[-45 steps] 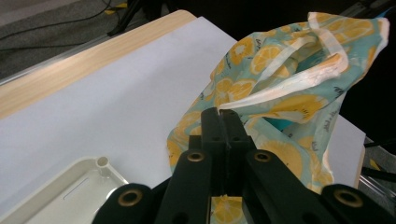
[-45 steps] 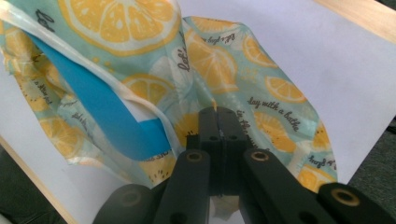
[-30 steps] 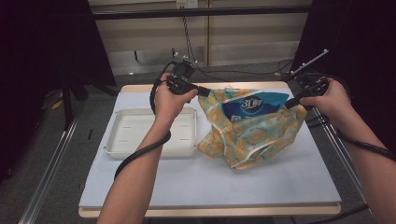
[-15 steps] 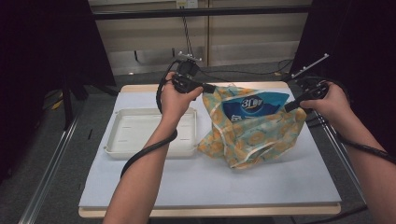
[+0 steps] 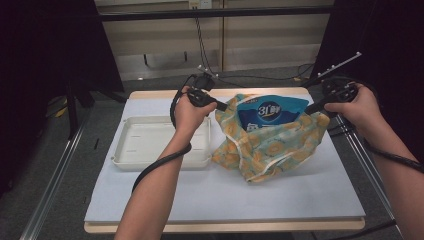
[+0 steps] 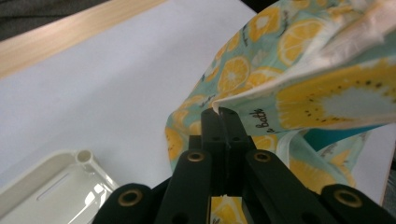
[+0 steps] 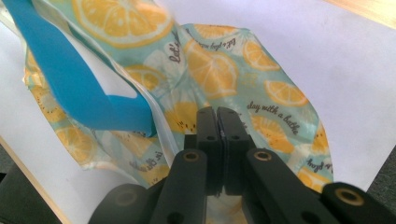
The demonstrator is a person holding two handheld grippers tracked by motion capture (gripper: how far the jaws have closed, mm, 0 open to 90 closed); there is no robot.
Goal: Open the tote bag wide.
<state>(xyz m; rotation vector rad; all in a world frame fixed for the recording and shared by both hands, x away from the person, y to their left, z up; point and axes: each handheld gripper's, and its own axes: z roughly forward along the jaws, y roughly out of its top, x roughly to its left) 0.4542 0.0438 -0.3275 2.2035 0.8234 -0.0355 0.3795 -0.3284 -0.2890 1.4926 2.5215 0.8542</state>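
left claw lowered, pinching lemon-print bag, white tray beside

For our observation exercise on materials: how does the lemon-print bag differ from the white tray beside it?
The lemon-print bag is soft, crumpled cloth in teal and orange; the white tray is rigid, plain and rectangular. The bag holds a blue packet that sticks out of its mouth; the tray holds nothing. The left claw and right claw each pinch the bag's edge; nothing grips the tray. Both rest on the same white table surface.
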